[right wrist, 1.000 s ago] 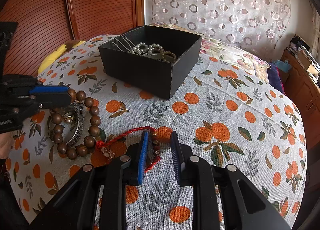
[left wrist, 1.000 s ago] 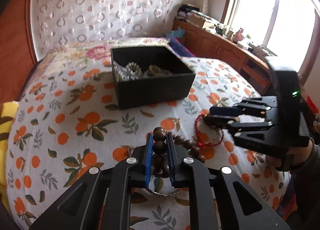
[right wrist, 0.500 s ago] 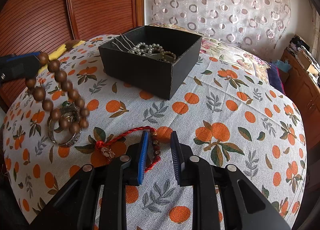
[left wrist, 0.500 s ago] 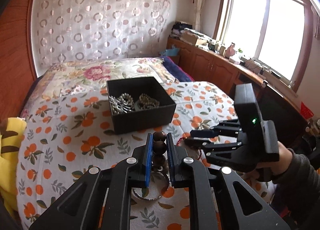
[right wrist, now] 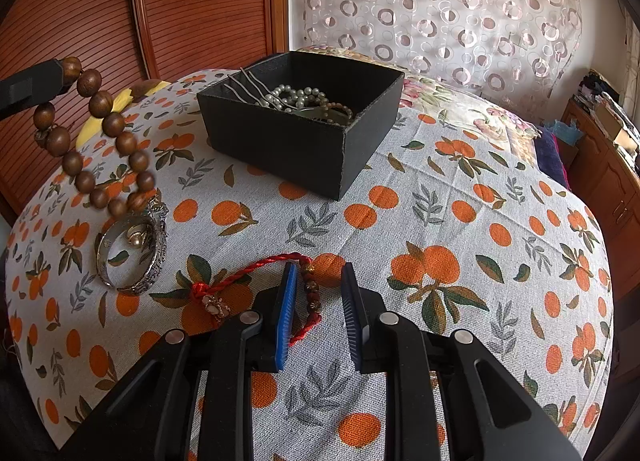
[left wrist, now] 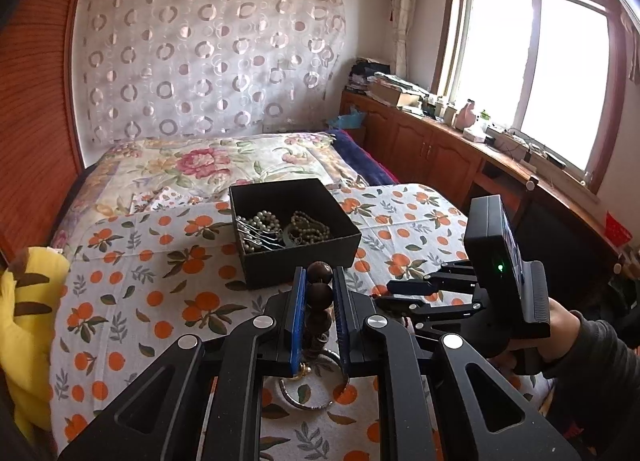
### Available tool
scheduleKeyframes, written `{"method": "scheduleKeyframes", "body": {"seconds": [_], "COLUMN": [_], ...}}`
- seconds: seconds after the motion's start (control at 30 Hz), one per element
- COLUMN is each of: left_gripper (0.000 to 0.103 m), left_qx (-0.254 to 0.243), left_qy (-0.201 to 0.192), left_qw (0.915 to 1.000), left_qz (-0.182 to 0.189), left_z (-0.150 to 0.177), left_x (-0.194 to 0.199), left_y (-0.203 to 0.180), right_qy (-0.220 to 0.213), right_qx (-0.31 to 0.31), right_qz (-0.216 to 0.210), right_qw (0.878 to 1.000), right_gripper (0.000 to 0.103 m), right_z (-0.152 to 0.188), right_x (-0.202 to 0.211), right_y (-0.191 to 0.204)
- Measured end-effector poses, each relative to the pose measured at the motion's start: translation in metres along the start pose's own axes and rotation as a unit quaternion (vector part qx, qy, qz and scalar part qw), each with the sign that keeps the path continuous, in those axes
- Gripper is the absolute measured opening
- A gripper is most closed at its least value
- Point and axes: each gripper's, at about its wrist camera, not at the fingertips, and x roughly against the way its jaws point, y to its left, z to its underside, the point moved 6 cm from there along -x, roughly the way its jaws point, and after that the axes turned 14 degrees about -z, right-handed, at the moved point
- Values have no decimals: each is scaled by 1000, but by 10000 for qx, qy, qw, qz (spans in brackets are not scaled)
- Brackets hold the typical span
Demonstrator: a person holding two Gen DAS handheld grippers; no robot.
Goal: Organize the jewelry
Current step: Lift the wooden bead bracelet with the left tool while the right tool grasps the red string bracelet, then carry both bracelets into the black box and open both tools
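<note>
Since the earlier frame, left tool (left wrist: pixel 318 303) has risen, lifting the wooden bead bracelet (right wrist: pixel 102 129) off the bed; its jaws are pressed onto the beads, and the loop hangs above the silver bangle (right wrist: pixel 132 249). Right tool (right wrist: pixel 318 313) is unmoved, jaws slightly spread and straddling the red cord bracelet (right wrist: pixel 256 267) on the orange-print cloth (right wrist: pixel 440 221), pinching nothing. Farther back, the black box (right wrist: pixel 304 141) holds pearls and chains.
</note>
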Motion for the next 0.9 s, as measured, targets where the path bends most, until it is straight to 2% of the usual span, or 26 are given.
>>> {"method": "scheduleKeyframes", "body": {"seconds": [0.17, 0.23, 0.27, 0.43, 0.7, 0.9], "left_gripper": [12, 12, 12, 12, 12, 12], "left_qx": [-1, 0, 4, 20, 102, 102], "left_qy": [14, 26, 29, 24, -14, -130], "left_qw": [10000, 10000, 10000, 10000, 9999, 9998], "left_qz": [-12, -18, -20, -30, -77, -66], "left_z": [0, 0, 0, 1, -1, -18], "left_x": [-1, -1, -1, -2, -5, -8], "left_y": [1, 1, 2, 4, 12, 13], "right_qy": [6, 12, 18, -62, -541, -866], "right_qx": [27, 52, 66, 232, 320, 281], "right_qz": [-1, -73, -60, -115, -222, -240], "right_qw": [10000, 10000, 10000, 9996, 9978, 9956], "right_gripper": [24, 12, 9, 8, 8, 8], "right_z": [0, -1, -1, -4, -30, -51], "right_x": [0, -1, -1, 1, 26, 39], "right_y": [1, 4, 5, 20, 33, 28]}}
